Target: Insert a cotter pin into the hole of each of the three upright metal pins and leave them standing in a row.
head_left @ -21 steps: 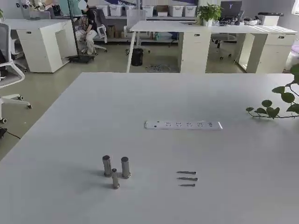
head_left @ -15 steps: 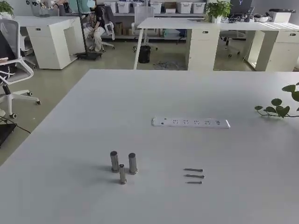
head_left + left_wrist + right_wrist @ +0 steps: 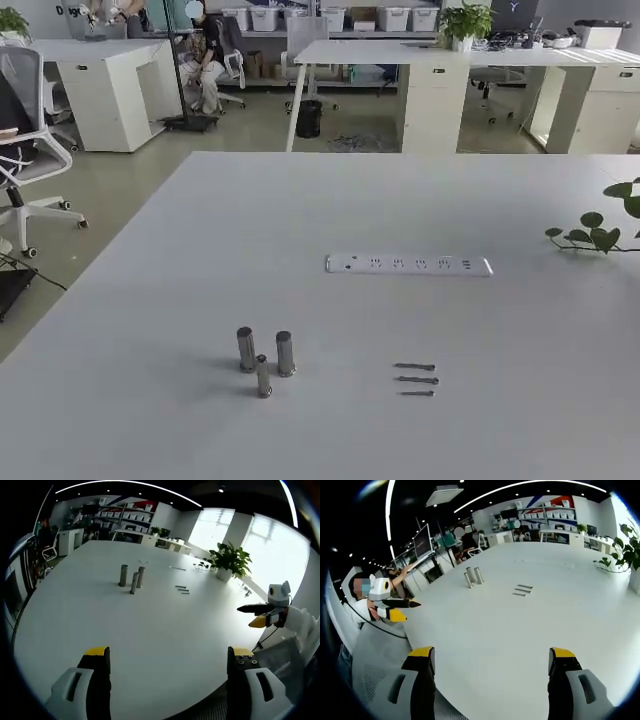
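Three upright cylindrical grey metal pins point(image 3: 262, 358) stand in a tight cluster on the near left part of the large white table point(image 3: 400, 190). Two are side by side at the back and the third, which looks shorter, stands just in front between them; whether they touch I cannot tell. To their right, well apart from them, three thin dark metal cotter pins point(image 3: 416, 380) lie flat on the tabletop, parallel and one behind another. Farther back near the table's middle lies a long white power strip point(image 3: 408, 265), and a green leafy sprig point(image 3: 598, 230) reaches in from the right edge.

In the left gripper view, the left gripper point(image 3: 169, 655) hangs at the near edge of the table with its yellow-tipped jaws spread wide and nothing between them. The metal pins point(image 3: 131, 577) and cotter pins point(image 3: 181, 589) sit far ahead of it. In the right gripper view, the right gripper point(image 3: 492, 654) is likewise at the table's near edge, jaws wide apart and holding nothing, with the metal pins point(image 3: 473, 576) and cotter pins point(image 3: 521, 590) well ahead.
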